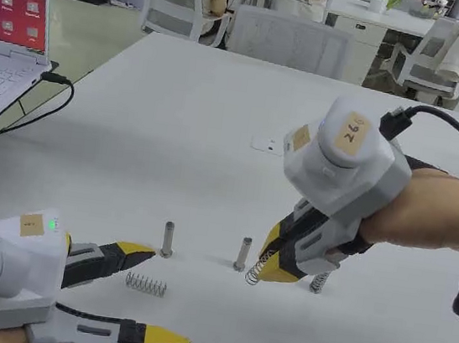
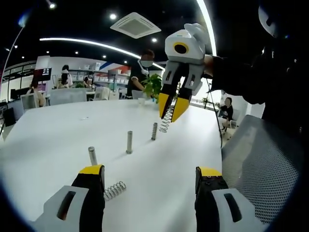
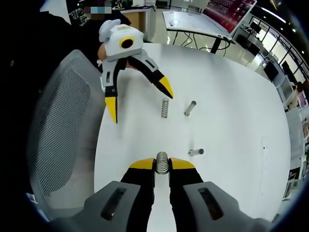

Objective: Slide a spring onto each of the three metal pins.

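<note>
Your right gripper (image 3: 162, 163) is clenched on the held spring (image 1: 255, 270). The coils sit squeezed between the yellow tips, and the free end sticks out past them toward the white table (image 1: 176, 131). Just off those tips, on the side nearer your left gripper, the middle pin (image 1: 242, 254) stands upright and bare. The held spring is close beside it but not over its top. On the other side of the right gripper, tucked under its body, the sprung pin (image 1: 319, 281) already wears a spring around its shaft.

Your left gripper (image 2: 149, 171) is released, its jaws spread wide and holding nothing. The loose spring (image 2: 115, 189) lies on its side on the table just ahead of its left jaw, near the tip. Whether they touch you cannot tell. A little farther ahead of that same jaw the end pin (image 2: 92, 155) stands upright, also bare. The two grippers are well apart, with the bare pins between them.
</note>
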